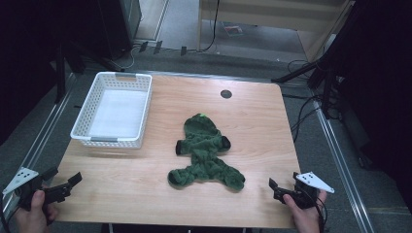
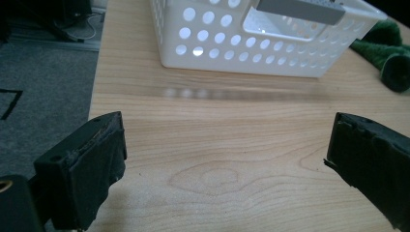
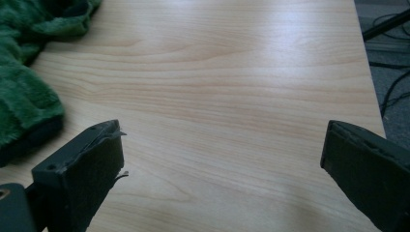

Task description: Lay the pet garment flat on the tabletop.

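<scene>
Between garment [image 1: 206, 153] and left gripper [image 1: 62, 187]: white basket [image 1: 82, 116], bare tabletop [image 1: 136, 179].

Both grippers held low at the table's near corners, jaws apart.

The left gripper [image 1: 65, 186] sits at the near left corner in the person's left hand [image 1: 33, 213], jaws spread wide and aimed inward. The right gripper [image 1: 278, 189] sits by the near right corner in the right hand [image 1: 306, 213], jaws likewise wide, nothing between them.

white basket [image 1: 112, 109], wooden table [image 1: 262, 121]
</scene>
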A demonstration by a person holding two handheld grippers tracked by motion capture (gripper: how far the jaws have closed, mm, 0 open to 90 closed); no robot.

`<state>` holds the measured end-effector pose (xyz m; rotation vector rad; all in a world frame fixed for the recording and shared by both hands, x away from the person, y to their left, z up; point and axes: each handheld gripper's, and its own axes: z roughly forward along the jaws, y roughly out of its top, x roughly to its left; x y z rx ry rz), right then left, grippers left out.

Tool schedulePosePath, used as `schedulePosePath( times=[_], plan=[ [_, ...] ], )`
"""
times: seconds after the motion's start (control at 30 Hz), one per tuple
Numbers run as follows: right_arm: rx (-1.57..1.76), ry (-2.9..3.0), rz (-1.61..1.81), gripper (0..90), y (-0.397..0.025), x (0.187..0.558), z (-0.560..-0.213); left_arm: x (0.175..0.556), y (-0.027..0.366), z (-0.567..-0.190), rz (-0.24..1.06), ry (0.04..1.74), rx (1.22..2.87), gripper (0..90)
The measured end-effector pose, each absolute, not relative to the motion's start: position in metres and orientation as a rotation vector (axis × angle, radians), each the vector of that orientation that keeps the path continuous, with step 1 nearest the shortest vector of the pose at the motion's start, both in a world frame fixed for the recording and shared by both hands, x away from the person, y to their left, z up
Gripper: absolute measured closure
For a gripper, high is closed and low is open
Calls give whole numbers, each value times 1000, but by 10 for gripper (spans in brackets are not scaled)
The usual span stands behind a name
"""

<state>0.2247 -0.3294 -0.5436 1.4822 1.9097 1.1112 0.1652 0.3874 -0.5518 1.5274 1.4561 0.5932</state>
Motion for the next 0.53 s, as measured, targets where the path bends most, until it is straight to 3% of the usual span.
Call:
schedulePosePath(
  times=[0.13,0.53],
  plan=[
    [1499,1889,1119,15,-331,227,-544,168,379,-553,616,1459,1599,10],
    [1509,1879,1111,16,-330,229,-546,175,381,-555,571,1522,1609,10]
  ],
)
